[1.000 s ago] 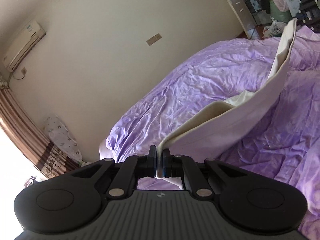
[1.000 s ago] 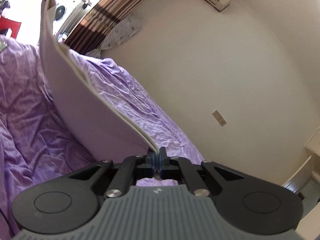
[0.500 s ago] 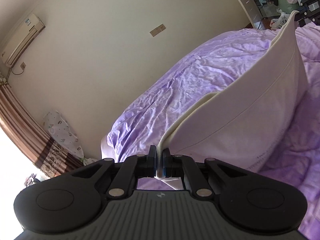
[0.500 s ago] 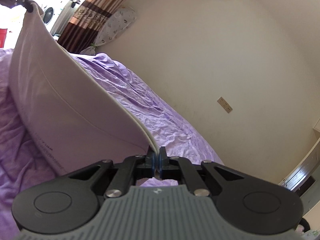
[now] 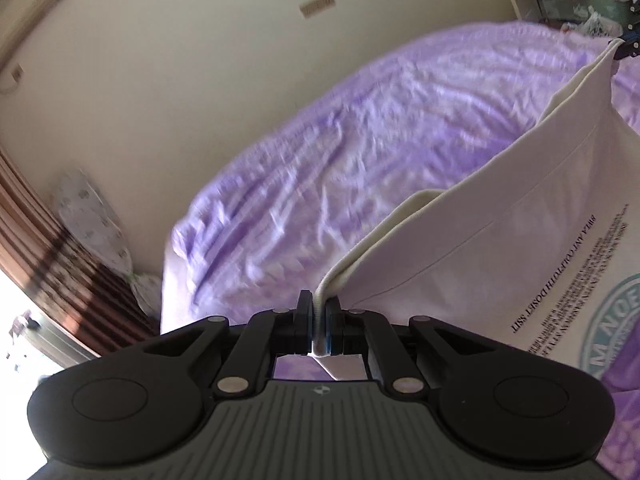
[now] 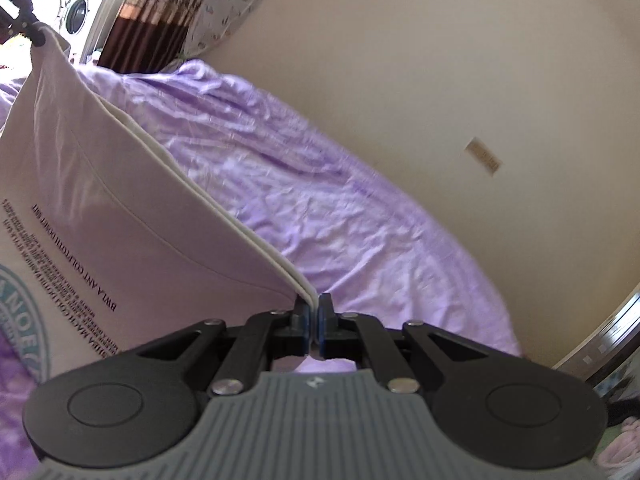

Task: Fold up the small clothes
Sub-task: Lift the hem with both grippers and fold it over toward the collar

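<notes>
Both pairs of jaws are clamped on the cream T-shirt [image 5: 500, 216]: the left gripper [image 5: 319, 322] pinches one corner of its doubled edge, and the right gripper [image 6: 314, 322] pinches the corner at the other end. Between the two, the shirt hangs as a taut sheet above the purple bedspread [image 5: 340, 152], well in from the bed's far edge along the wall [image 5: 180, 60]. Its lower part, with black lettering and a teal round print, droops toward the bed; whether it touches there I cannot tell.

The cloth looks light, thin and limp, so it should follow the grippers without resistance but sag or wrinkle once tension drops. Two layers show in each pinch, and the doubled edges seem the right hold, since they keep the layers aligned. It is not fragile, though a layer could slip out if pulled unevenly.
</notes>
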A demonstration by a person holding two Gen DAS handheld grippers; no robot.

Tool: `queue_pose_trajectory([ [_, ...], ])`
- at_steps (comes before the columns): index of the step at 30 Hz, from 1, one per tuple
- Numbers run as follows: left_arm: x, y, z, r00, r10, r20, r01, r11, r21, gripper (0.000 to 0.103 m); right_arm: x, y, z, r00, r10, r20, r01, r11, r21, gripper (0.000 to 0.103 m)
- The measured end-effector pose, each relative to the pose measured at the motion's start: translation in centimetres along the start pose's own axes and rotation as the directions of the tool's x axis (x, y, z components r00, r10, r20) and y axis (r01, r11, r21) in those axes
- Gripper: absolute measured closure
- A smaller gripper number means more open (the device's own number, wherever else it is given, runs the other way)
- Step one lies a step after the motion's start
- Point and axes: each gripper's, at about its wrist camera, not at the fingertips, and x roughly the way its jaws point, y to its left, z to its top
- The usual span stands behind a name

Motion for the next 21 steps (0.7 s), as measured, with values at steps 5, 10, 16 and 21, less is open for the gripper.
queue_pose_trajectory([
  [5,7.2,-0.9,-1.1,0.995,-0.050,-0.083,0.047,0.998,-0.028,0.098,8.4,1.7,-1.4,0.996,0.043,-0.084,-0.042,0.999,0.012,0.103],
  [10,13.2,-1.4,-1.9,0.986,-0.076,-0.151,0.068,0.996,-0.060,0.097,15.6,2.9,-2.5,0.985,0.076,-0.156,-0.072,0.997,0.028,0.103],
  [16,18.2,-1.1,-2.9,0.975,-0.121,-0.184,0.099,0.987,-0.126,0.097,21.6,3.8,-3.7,0.971,0.101,-0.217,-0.095,0.995,0.037,0.103],
  [21,20.2,-0.8,-3.3,0.970,-0.150,-0.190,0.113,0.975,-0.191,0.096,22.9,4.0,-4.0,0.971,0.093,-0.221,-0.079,0.994,0.071,0.103],
])
